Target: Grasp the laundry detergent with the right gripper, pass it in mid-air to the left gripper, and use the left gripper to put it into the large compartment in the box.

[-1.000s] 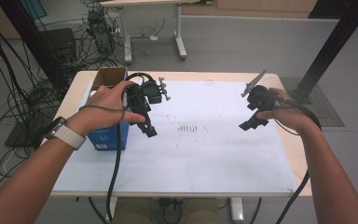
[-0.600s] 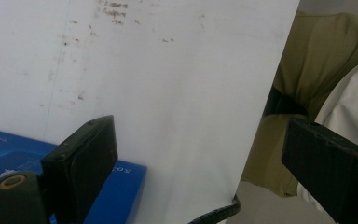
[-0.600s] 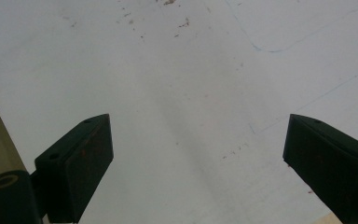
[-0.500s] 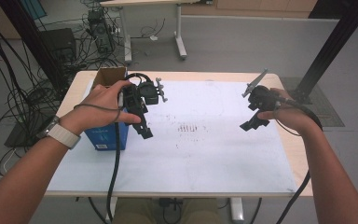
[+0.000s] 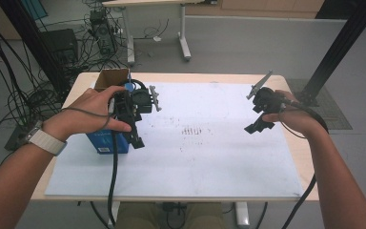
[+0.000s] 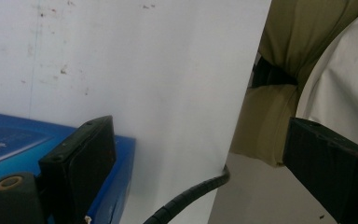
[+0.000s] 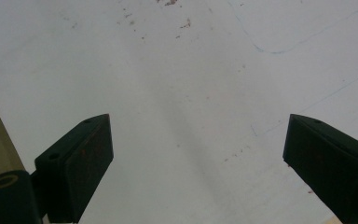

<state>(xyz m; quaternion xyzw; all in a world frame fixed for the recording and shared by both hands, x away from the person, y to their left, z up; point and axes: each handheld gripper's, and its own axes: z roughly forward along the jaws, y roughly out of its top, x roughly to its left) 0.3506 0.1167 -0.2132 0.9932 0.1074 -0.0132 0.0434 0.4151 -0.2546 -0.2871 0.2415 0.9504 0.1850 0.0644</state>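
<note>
Meanwhile, the left gripper point(image 5: 134, 133) is held with jaws spread wide just beside the blue box point(image 5: 104, 141) at the sheet's point(image 5: 195, 162) left edge, while the right gripper point(image 5: 259, 123) is likewise gaping, empty

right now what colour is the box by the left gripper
Blue box, clearest in the left gripper view beside the left gripper.

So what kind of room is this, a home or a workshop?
Most likely a lab or workshop: bundles of cables hang at the left, a black metal frame post stands right, and a white sheet covers the table.
</note>
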